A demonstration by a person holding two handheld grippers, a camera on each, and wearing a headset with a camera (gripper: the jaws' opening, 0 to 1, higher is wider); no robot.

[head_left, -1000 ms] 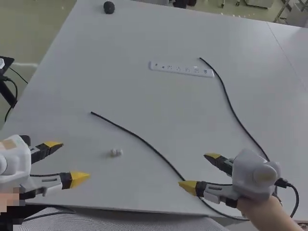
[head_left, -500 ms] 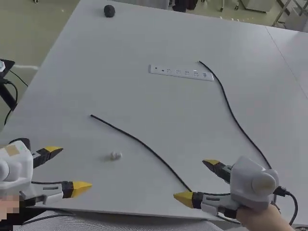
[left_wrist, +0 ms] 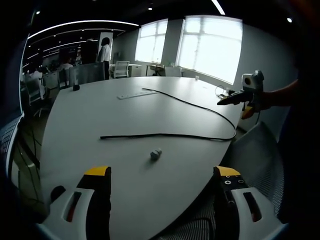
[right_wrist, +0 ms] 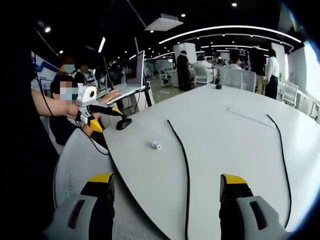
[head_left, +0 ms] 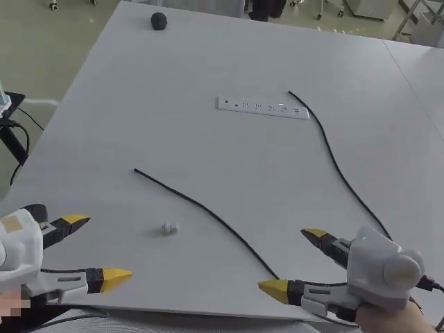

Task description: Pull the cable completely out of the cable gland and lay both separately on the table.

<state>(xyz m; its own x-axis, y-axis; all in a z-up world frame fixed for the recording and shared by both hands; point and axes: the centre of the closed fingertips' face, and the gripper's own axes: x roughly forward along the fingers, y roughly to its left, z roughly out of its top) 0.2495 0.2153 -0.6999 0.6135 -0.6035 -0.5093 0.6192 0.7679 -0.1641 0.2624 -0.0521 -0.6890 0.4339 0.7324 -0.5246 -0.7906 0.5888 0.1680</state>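
On pale office table (head_left: 208,55), cable (head_left: 208,211) near gland (head_left: 169,227), left gripper (head_left: 100,248), right gripper (head_left: 291,259) fingers (head_left: 291,288) spread

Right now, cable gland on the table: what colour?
White. The cable gland shows best in the head view, lying apart from the black cable.

Nothing legible — no text, labels, numbers.

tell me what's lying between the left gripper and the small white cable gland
Nothing but bare table between the left gripper and the cable gland, in the head view; the cable lies beyond it.
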